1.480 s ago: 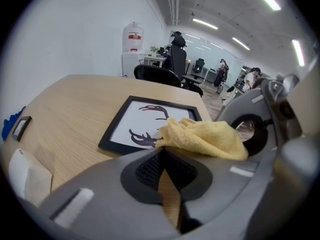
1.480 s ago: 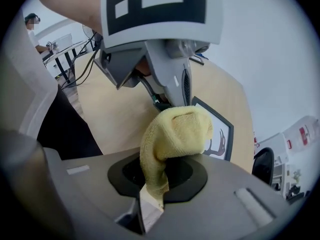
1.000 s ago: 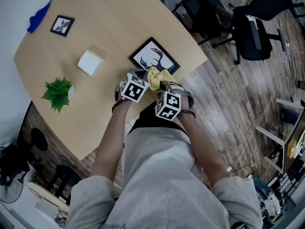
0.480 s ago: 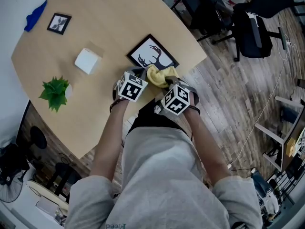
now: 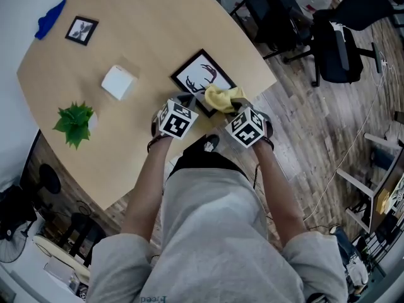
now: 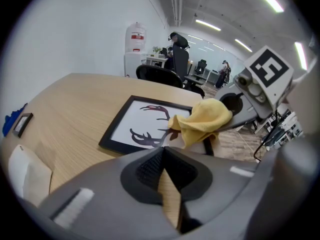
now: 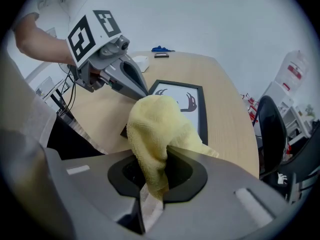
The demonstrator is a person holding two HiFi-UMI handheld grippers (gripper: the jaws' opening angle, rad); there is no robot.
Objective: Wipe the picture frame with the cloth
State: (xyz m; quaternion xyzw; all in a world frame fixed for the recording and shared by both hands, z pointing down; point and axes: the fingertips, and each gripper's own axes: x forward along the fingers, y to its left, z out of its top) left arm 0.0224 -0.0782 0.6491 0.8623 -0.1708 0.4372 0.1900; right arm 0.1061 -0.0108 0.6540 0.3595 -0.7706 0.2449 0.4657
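A black picture frame (image 5: 203, 78) with a deer-antler print lies flat near the table's near right edge. My right gripper (image 5: 232, 107) is shut on a yellow cloth (image 5: 222, 97), which hangs over the frame's near right corner. The right gripper view shows the cloth (image 7: 156, 129) bunched between the jaws of that gripper (image 7: 159, 156), with the frame (image 7: 186, 100) beyond. My left gripper (image 5: 187, 101) is shut and empty, its tip at the frame's near left corner. In the left gripper view the left gripper (image 6: 163, 153), frame (image 6: 144, 125) and cloth (image 6: 202, 124) show.
On the wooden table (image 5: 149, 24) stand a white box (image 5: 119, 82) and a small green plant (image 5: 75, 123). At the far left lie a small framed photo (image 5: 82, 31) and a blue cloth (image 5: 51, 19). Black office chairs (image 5: 336, 43) stand on the floor to the right.
My right gripper has carried the yellow cloth to the right and slightly away, onto the frame's near right corner. The left gripper has hardly moved.
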